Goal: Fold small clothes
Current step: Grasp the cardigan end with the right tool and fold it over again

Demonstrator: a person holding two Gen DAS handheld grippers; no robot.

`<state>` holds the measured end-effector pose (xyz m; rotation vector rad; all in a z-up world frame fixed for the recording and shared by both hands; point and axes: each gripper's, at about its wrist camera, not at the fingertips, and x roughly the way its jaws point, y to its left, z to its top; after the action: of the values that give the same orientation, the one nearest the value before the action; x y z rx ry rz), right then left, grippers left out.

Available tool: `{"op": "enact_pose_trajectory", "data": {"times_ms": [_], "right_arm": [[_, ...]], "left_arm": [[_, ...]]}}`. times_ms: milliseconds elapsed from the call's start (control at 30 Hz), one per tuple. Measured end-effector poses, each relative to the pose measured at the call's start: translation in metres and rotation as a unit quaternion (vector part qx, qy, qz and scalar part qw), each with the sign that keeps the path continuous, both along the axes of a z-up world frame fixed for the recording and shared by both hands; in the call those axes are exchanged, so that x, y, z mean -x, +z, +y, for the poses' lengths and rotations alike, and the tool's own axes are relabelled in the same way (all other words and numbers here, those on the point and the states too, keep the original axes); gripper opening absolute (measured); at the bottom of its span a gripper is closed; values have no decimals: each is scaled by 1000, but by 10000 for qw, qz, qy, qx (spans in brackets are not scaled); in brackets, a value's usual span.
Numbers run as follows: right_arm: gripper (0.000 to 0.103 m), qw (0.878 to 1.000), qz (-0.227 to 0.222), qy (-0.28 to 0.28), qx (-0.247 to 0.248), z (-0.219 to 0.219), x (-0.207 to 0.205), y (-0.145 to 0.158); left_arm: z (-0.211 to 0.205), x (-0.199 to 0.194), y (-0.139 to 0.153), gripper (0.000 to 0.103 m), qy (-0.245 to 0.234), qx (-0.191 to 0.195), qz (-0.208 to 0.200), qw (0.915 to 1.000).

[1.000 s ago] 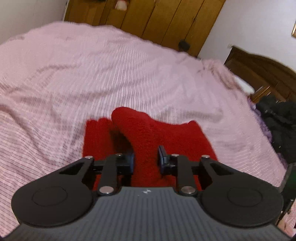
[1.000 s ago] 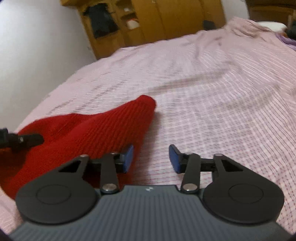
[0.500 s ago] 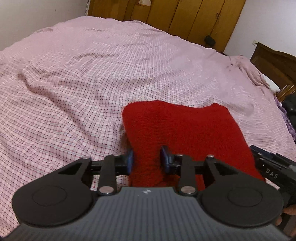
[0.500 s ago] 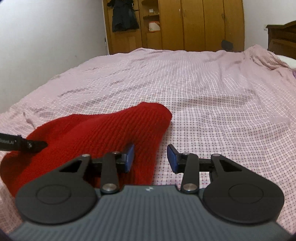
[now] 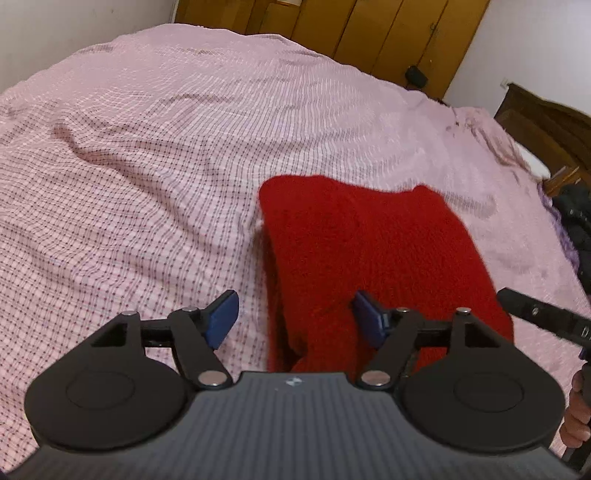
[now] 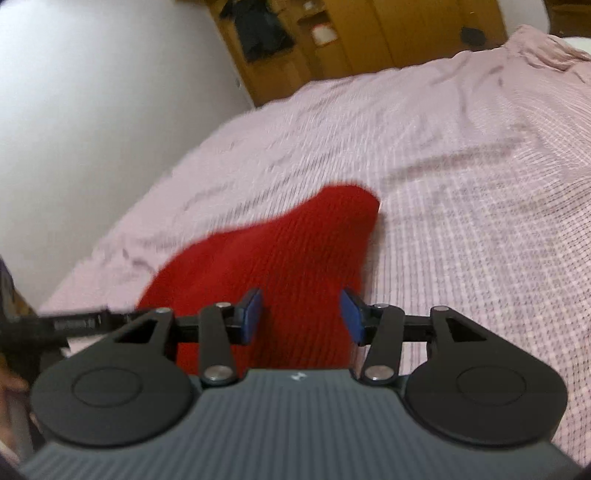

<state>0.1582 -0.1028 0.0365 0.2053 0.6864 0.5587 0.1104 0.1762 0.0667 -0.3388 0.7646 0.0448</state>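
Note:
A red knitted garment (image 5: 373, 254) lies folded on the pink checked bedspread (image 5: 147, 177). My left gripper (image 5: 295, 319) is open, its jaws wide apart over the garment's near left edge, holding nothing. In the right wrist view the same red garment (image 6: 295, 254) lies ahead of my right gripper (image 6: 301, 317), which is open with the garment's near end between its blue pads, not pinched. The right gripper's finger (image 5: 535, 314) shows at the right edge of the left wrist view. The left gripper's finger (image 6: 74, 325) shows at the left of the right wrist view.
Wooden wardrobes (image 5: 369, 33) stand beyond the bed. A dark wooden headboard (image 5: 546, 125) and dark clothes (image 5: 576, 229) are at the right. A white wall (image 6: 92, 110) runs along the bed's left side.
My left gripper has opened and let go of the red garment, which now lies flat. My right gripper has shifted left, so the garment's end sits between its open jaws.

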Motion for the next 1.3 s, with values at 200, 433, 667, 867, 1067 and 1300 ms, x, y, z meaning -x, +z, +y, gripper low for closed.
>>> {"op": "enact_pose_trajectory", "data": {"times_ms": [200, 433, 667, 867, 1067, 1300], "right_arm": [[50, 9995, -181, 39, 268, 13, 8, -13], [64, 10000, 30, -10, -95, -2, 2, -7], [81, 9967, 432, -158, -667, -23, -4, -9], [81, 9967, 410, -134, -686, -28, -3, -9], [91, 9949, 583, -81, -815, -31, -6, -12], [91, 9893, 920, -151, -1120, -34, -18, -22]], "left_arm": [[1, 1, -11, 83, 13, -284, 137, 9995], [3, 1, -10, 84, 85, -189, 174, 9996], [7, 1, -7, 84, 194, 81, 216, 9995], [4, 4, 1, 85, 195, 89, 161, 9996], [2, 12, 15, 87, 114, 310, -127, 9994], [-3, 3, 13, 93, -37, 432, -250, 9987]]}}
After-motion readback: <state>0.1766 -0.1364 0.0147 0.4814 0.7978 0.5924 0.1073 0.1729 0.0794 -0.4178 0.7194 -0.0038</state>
